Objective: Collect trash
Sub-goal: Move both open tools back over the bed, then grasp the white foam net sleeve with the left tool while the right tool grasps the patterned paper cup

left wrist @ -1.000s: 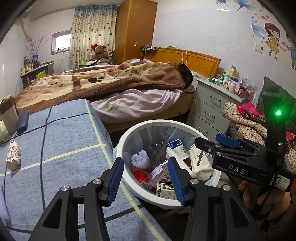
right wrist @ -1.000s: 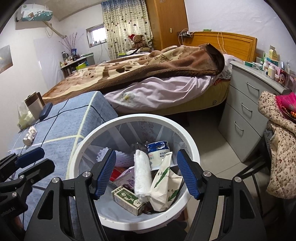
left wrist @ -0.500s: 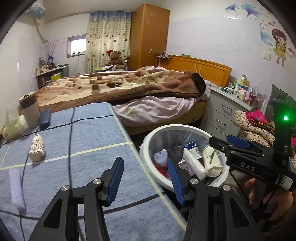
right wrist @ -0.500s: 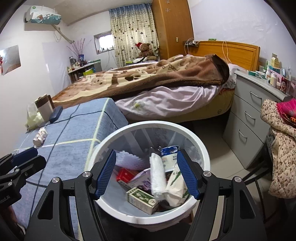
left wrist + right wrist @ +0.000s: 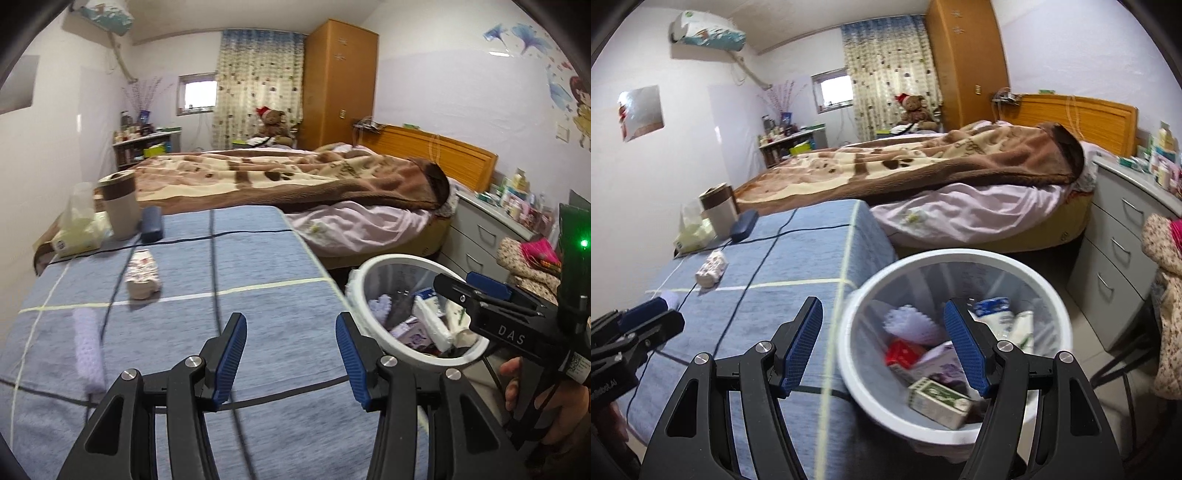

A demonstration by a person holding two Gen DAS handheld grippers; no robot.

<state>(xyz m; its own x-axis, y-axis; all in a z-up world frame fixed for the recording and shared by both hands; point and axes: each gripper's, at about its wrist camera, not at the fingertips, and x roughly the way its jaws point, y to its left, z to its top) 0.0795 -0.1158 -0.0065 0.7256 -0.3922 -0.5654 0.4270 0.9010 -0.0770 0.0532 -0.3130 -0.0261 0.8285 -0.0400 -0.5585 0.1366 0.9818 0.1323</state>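
both claws have swung off the bin toward the blue worktop (image 5: 240, 266) since a second ago; the white trash bin (image 5: 373, 266) that sat dead ahead of the left claw (image 5: 291, 356) is now at its 3 o'clock. left claw spread, nothing between its pads; right claw (image 5: 882, 345) likewise spread and empty, straddling the bin's near rim. the bin already holds several boxes, cartons and wrappers, so much looks collected. what seems left lies on the worktop: a crumpled printed wrapper (image 5: 143, 275) at the left claw's 11 o'clock and a pale lilac roll (image 5: 85, 345) at 9 o'clock. readable writing: "das" on the right claw's body; labels in the bin are too blurred
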